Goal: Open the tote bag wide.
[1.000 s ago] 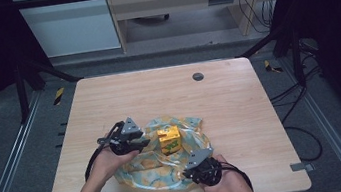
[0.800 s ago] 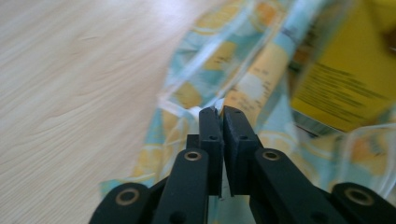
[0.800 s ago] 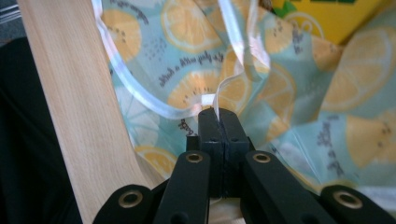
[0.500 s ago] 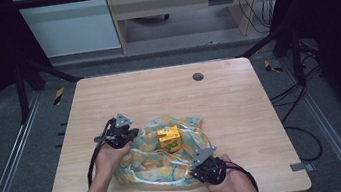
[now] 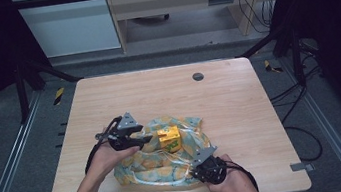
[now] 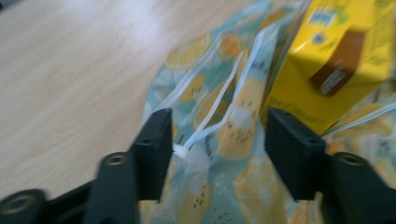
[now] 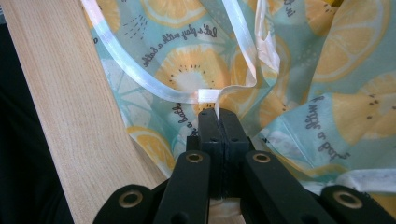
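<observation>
The yellow carton (image 5: pixel 169 139) stands on the lemon-print bag (image 5: pixel 160 165), near the bag's far edge and about mid-table, not yet fully inside as far as the high view tells; in your left gripper view it (image 6: pixel 336 60) sits just beyond the open mouth, between the 2 zip strips and the far jaw.

Your right gripper (image 7: pixel 218 116) is clamped tight on the bag's white zip strip (image 7: pixel 205 95) at the near edge, pinning that side down. Your left gripper (image 6: pixel 217 135) has just been opening; its jaws now stand apart with the bag's rim between them, and the pads don't press on it.

So the bag is laid out, anchored and partly opened, by my reading. Left to do: regrip the rim, spread the mouth, and get the carton fully in. The wooden table (image 5: pixel 239 96) around the bag gives you room.
</observation>
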A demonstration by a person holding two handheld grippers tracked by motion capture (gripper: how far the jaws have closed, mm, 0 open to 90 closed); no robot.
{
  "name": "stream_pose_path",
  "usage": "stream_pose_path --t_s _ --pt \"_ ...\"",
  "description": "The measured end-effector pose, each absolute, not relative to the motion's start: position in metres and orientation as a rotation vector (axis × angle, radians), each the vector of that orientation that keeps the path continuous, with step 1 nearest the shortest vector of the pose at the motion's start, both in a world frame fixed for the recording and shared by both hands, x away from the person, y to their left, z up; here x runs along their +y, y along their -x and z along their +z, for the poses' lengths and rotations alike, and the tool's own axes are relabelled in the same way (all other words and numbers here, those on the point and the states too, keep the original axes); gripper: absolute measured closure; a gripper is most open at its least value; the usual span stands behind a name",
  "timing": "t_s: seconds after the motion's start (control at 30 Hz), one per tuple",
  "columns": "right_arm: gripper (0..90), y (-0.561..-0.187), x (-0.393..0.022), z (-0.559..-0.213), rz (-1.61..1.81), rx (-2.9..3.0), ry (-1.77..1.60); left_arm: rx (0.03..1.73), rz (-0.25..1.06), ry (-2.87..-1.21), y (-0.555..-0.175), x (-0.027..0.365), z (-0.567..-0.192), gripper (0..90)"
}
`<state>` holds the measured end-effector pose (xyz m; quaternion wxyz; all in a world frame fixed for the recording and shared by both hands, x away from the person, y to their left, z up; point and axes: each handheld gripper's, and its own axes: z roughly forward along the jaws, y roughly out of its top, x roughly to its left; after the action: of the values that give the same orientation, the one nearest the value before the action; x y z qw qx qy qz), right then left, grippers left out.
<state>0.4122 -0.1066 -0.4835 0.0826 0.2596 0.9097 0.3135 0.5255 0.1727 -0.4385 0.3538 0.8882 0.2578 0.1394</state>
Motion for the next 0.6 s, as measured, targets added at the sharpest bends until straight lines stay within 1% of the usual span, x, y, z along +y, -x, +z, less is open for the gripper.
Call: stream_pose_path --t_s 0.03,0.13,0.17,0.2,0.27,0.33,0.4,0.47,0.6 --pt "90.0 -0.412 -0.107 -0.483 0.930 2.718 -0.775 0.661 0.341 -2.331 -0.528 0.171 -0.443 36.4" --pt "90.0 -0.412 -0.107 -0.484 0.928 2.719 -0.781 0.645 0.342 -2.424 -0.530 0.166 -0.453 49.8" --pt "90.0 -0.413 -0.107 -0.484 0.930 2.717 -0.781 0.645 0.343 -2.447 -0.530 0.164 -0.455 61.4" --pt "90.0 -0.412 -0.107 -0.484 0.932 2.719 -0.789 0.657 0.338 -2.445 -0.530 0.163 -0.457 70.2" --pt "90.0 -0.413 -0.107 -0.484 0.929 2.721 -0.786 0.695 0.333 -2.426 -0.532 0.163 -0.458 84.6" --pt "90.0 -0.412 -0.107 -0.484 0.920 2.723 -0.789 0.755 0.361 -2.391 -0.536 0.165 -0.458 88.6" --pt "90.0 -0.412 -0.108 -0.485 0.909 2.727 -0.791 0.823 0.403 -2.347 -0.541 0.169 -0.457 89.1" --pt "90.0 -0.412 -0.108 -0.485 0.901 2.735 -0.789 0.878 0.416 -2.305 -0.546 0.175 -0.457 89.2" --pt "90.0 -0.412 -0.108 -0.486 0.886 2.745 -0.786 0.934 0.461 -2.278 -0.555 0.179 -0.461 89.4"
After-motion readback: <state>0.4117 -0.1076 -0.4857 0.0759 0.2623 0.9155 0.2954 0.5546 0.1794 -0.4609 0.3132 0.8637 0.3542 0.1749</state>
